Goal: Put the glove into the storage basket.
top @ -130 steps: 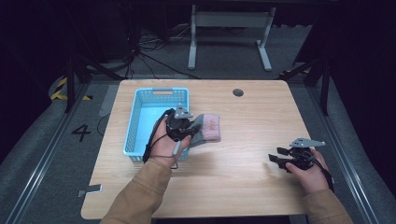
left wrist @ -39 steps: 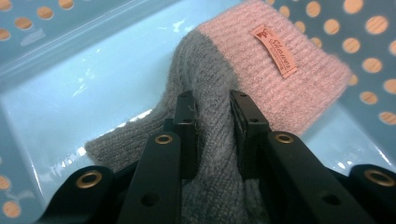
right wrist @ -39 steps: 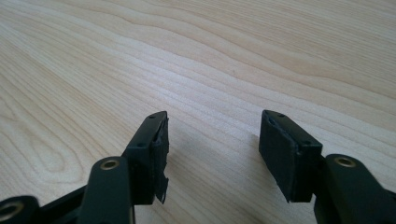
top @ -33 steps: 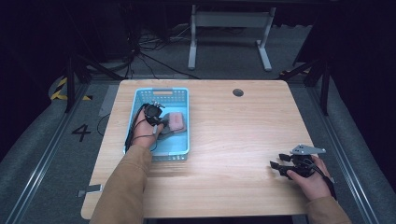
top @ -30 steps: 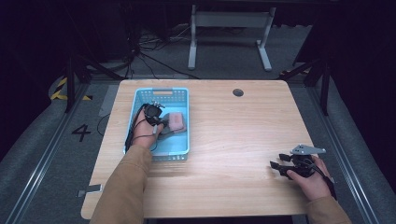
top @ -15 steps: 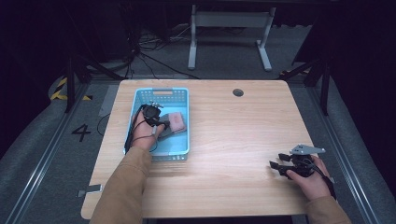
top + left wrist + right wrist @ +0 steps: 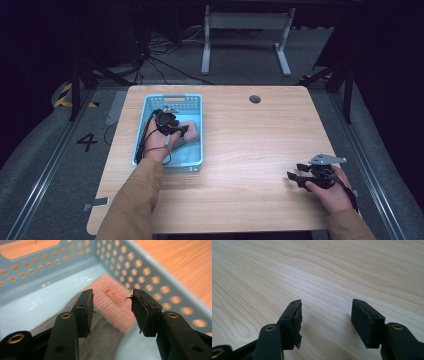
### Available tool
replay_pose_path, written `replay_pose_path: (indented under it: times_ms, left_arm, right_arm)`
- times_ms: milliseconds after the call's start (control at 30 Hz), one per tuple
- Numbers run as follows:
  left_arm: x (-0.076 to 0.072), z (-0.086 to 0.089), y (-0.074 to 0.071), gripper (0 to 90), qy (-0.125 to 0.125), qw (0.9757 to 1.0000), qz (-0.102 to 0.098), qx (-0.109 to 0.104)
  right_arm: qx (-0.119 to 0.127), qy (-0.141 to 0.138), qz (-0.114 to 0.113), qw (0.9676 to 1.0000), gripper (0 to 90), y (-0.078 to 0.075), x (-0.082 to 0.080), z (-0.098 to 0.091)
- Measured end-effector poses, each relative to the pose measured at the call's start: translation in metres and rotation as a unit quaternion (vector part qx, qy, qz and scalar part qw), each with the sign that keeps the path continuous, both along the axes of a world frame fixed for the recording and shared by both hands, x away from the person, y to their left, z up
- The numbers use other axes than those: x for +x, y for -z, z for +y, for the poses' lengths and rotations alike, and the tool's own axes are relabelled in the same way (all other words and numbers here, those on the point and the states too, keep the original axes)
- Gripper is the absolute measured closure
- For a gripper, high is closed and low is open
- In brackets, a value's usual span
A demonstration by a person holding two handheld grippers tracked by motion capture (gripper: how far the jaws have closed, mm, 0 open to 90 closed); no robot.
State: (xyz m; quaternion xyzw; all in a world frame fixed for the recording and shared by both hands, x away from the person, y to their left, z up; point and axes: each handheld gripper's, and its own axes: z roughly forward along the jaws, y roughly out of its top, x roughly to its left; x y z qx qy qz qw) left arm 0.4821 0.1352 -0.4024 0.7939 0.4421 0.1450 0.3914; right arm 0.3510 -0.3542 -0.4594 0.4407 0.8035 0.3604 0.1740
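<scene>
Since the earliest frame, the pink-and-grey cloth [image 7: 189, 133] has gone from the tabletop beside the basket to the basket's floor, and the left gripper [image 7: 176, 129], whose jaws have just been opening and then easing back a little, has let go of it and lifted slightly; the right gripper [image 7: 295, 177] has kept its place.

From the high view, a pale wood-grain table [image 7: 250, 140] with rounded corners and a round cable hole [image 7: 255, 99] stands in a dark room. Grey carpet-like floor surrounds it, with a metal desk frame [image 7: 245, 30] and loose cables behind. A painted "4" [image 7: 87, 142] and yellow-black hazard tape [image 7: 67, 95] mark the floor at the left. The light blue plastic basket [image 7: 141, 131], rectangular with perforated walls and a handle slot, sits on the table's left half. The cloth lies inside it, towards its right wall, just under the left gripper. A tan sleeve [image 7: 131, 200] comes up from below. The right gripper rests near the table's right front edge, well apart from the basket.

In the left gripper view, the two black jaws stand apart with nothing pressed between them, their pads frayed at the edges. Below them lies the cloth [image 7: 110, 305]: a ribbed pink part with a small blurred tag that I cannot read, and a soft grey knit part nearer the camera. The basket [image 7: 140, 270] has a glossy floor and rows of round holes.

In the right gripper view, the jaws are spread wide over bare, matt wood grain [image 7: 317, 270], gripping nothing.
</scene>
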Motion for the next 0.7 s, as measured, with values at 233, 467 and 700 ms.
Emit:
replay_pose_path:
  times_ms: [233, 467, 700]
  left_arm:
    - [-0.021, -0.003, -0.024, 52.4, 0.018, 0.9994, -0.024, -0.014]
    - [-0.050, -0.012, -0.040, 50.2, 0.039, 0.9985, -0.030, -0.025]
    - [-0.079, -0.024, -0.050, 46.5, 0.071, 0.9970, -0.024, -0.021]
  right_arm:
    - [-0.015, -0.029, -0.008, 0.9994, 54.8, -0.009, 0.007, 0.005]
    - [-0.006, -0.050, -0.011, 0.9987, 63.3, -0.020, 0.013, 0.013]
    - [0.000, -0.073, 0.009, 0.9973, 69.6, -0.024, 0.016, 0.019]
